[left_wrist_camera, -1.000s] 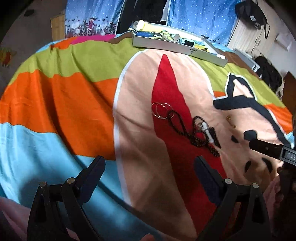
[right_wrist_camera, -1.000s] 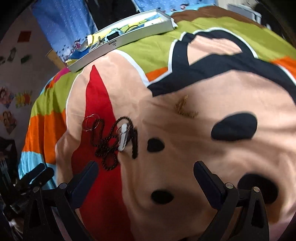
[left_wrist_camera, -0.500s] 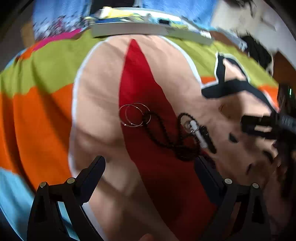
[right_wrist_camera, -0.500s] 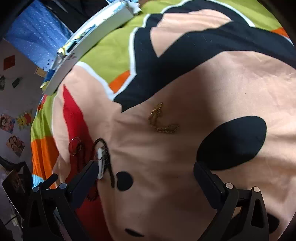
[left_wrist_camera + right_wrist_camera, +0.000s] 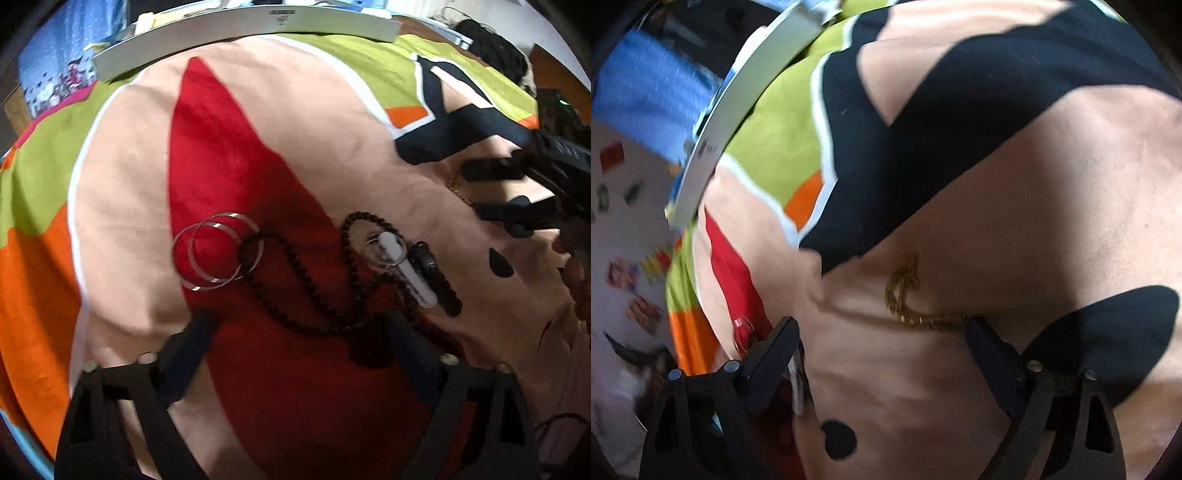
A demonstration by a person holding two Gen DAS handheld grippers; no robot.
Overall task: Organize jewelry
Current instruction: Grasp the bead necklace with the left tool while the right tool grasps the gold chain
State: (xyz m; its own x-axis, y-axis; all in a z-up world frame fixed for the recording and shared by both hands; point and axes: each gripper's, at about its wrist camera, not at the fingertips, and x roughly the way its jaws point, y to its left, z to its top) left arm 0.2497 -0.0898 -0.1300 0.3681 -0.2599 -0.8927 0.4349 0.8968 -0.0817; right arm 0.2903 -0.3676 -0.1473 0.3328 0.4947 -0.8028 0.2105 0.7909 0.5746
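Right tongs (image 5: 882, 347) spread wide over gold chain (image 5: 908, 295)

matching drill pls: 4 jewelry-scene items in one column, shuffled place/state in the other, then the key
Items:
1. silver hoops
2. dark bead necklace
3. gold chain
4. grey tray

Places/states:
A. far edge of the bedspread
B. just ahead of the open right gripper
C. overlapping pair at the red patch's left edge
D. strung across the red patch, ahead of the open left gripper

Pairs: 1-C, 2-D, 3-B, 4-A
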